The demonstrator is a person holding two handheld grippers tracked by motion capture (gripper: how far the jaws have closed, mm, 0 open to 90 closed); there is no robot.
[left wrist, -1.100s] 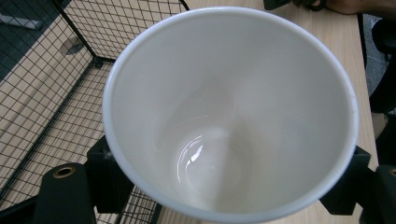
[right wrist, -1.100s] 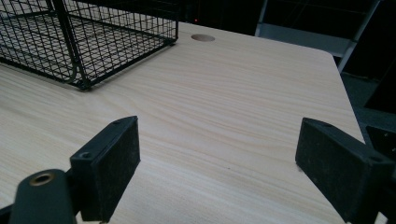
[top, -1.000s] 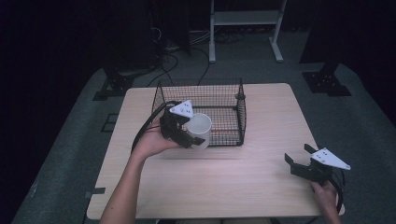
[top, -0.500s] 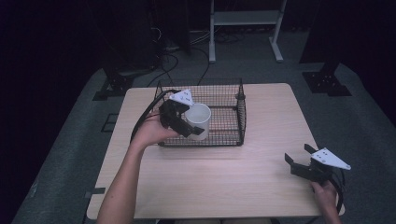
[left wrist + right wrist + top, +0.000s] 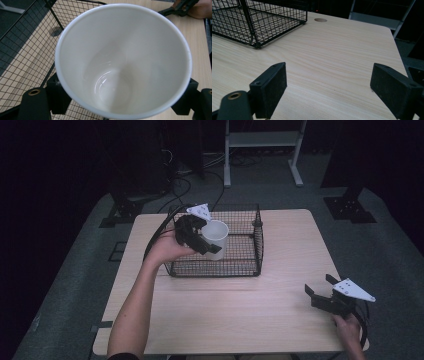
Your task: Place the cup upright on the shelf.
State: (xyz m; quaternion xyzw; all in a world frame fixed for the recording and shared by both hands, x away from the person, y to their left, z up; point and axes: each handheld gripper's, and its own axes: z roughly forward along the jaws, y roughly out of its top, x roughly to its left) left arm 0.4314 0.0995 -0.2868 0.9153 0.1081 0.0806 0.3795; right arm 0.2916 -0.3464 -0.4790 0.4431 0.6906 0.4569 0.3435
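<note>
A white cup (image 5: 216,238) hangs tilted over the black wire basket (image 5: 245,265), with my left gripper (image 5: 210,244) shut on its sides. In the left gripper view the cup's (image 5: 122,60) empty inside faces the camera, the jaws pressing it from both sides, and the basket mesh (image 5: 22,47) lies below. My right gripper (image 5: 320,290) stands open near the table's front right corner, resting low over bare wood. Its pads (image 5: 270,88) are wide apart with nothing between them.
The basket (image 5: 259,20) sits at the back middle of the light wooden table (image 5: 280,320). A round cable hole (image 5: 320,19) is in the tabletop beyond the basket. A white frame (image 5: 260,145) and dark stands are on the floor behind.
My left gripper has carried the cup up and back, from the basket's front left edge to above its inside. The right gripper has stayed put.
</note>
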